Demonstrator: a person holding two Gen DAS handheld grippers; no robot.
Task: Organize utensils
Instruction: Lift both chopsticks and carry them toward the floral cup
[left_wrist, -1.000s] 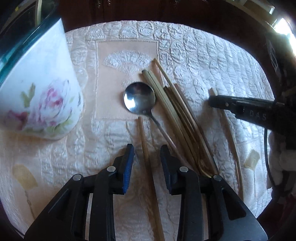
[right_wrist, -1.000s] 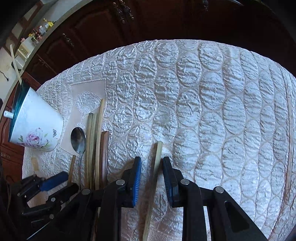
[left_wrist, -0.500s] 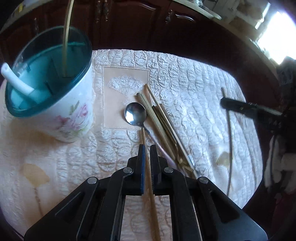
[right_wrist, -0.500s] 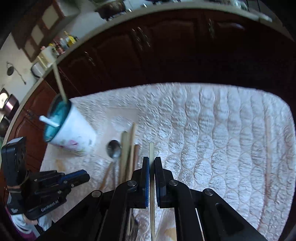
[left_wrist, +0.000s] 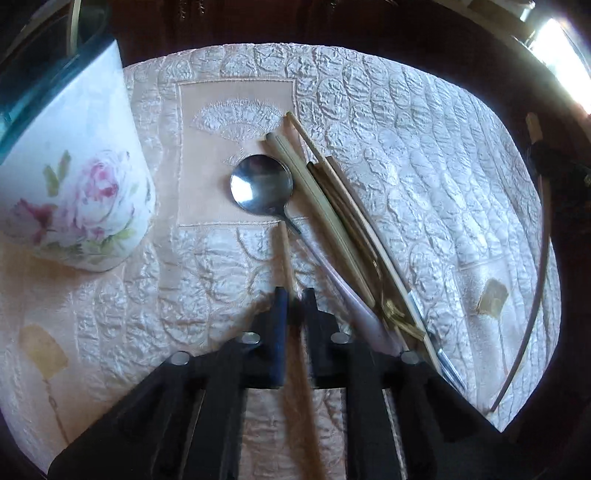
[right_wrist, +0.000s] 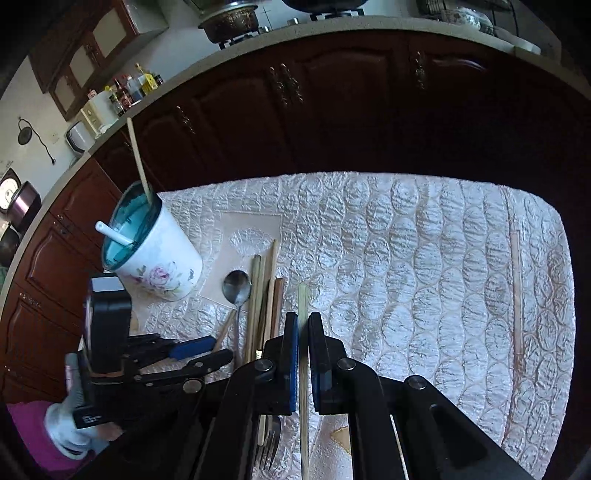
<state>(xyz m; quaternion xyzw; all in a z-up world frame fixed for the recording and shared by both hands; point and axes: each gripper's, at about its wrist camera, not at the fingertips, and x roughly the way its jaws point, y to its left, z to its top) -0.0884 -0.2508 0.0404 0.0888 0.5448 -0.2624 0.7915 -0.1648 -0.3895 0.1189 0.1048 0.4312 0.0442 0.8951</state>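
Clearly each claw (left_wrist: 294, 295) (right_wrist: 303, 325) pinches one slim, pale, possibly bamboo chopstick (right_wrist: 303, 299).

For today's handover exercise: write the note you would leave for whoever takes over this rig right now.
Left gripper: shut on a brown chopstick.
Right gripper: shut on a pale chopstick, lifted off the cloth.
Floral cup: upright at the table's left, already holding one chopstick and a white-handled utensil.
Left to do: spoon, chopstick pile, fork and a lone chopstick at the right edge remain on the cloth.
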